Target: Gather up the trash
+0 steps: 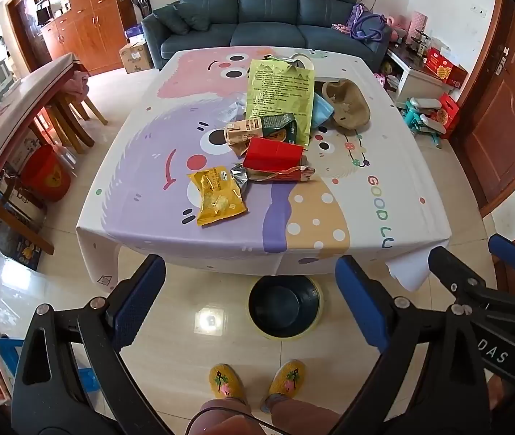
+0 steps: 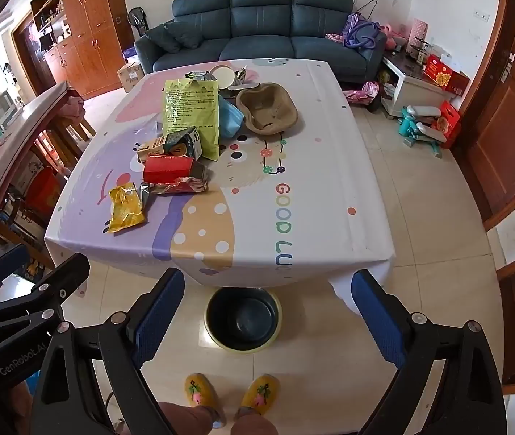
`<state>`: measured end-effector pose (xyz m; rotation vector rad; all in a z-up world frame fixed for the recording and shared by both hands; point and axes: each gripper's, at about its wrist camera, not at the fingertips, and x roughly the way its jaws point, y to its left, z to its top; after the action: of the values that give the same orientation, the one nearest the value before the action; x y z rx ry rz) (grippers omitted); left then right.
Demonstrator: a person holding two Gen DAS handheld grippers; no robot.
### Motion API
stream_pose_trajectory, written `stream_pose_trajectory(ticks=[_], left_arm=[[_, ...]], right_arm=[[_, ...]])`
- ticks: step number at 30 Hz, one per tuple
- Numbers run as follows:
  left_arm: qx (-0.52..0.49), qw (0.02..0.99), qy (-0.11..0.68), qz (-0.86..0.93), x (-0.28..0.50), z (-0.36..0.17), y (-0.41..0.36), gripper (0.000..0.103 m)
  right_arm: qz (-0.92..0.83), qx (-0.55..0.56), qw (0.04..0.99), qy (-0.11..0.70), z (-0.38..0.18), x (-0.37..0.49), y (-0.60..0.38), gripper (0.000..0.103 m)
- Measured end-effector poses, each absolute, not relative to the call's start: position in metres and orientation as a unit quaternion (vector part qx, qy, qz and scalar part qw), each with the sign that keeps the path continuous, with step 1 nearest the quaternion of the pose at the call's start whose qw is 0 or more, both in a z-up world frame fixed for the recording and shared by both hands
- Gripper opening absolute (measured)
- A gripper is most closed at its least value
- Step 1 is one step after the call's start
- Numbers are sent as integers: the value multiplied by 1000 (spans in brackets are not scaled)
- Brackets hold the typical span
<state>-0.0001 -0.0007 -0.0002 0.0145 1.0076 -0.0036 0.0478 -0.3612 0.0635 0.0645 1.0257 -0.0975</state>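
Trash (image 1: 272,134) on table, well beyond both gaping, empty tools (image 1: 250,301) (image 2: 268,315).

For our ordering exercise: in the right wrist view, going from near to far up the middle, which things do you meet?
Slippers → basin on the floor → table → brown moulded tray → sofa.

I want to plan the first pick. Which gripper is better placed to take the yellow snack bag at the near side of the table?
Probably the left gripper. The yellow snack bag lies almost straight ahead of its open fingers, while from the right gripper it sits off to the left. Both are open and holding nothing.
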Motion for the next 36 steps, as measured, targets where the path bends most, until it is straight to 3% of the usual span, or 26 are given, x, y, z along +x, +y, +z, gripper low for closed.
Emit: stream_pose_trajectory(ticks=[36], left_arm=[[-4,871,491,-2,6,-5,0,85]], right_arm=[[-37,30,869,493,59,57,-363,95]])
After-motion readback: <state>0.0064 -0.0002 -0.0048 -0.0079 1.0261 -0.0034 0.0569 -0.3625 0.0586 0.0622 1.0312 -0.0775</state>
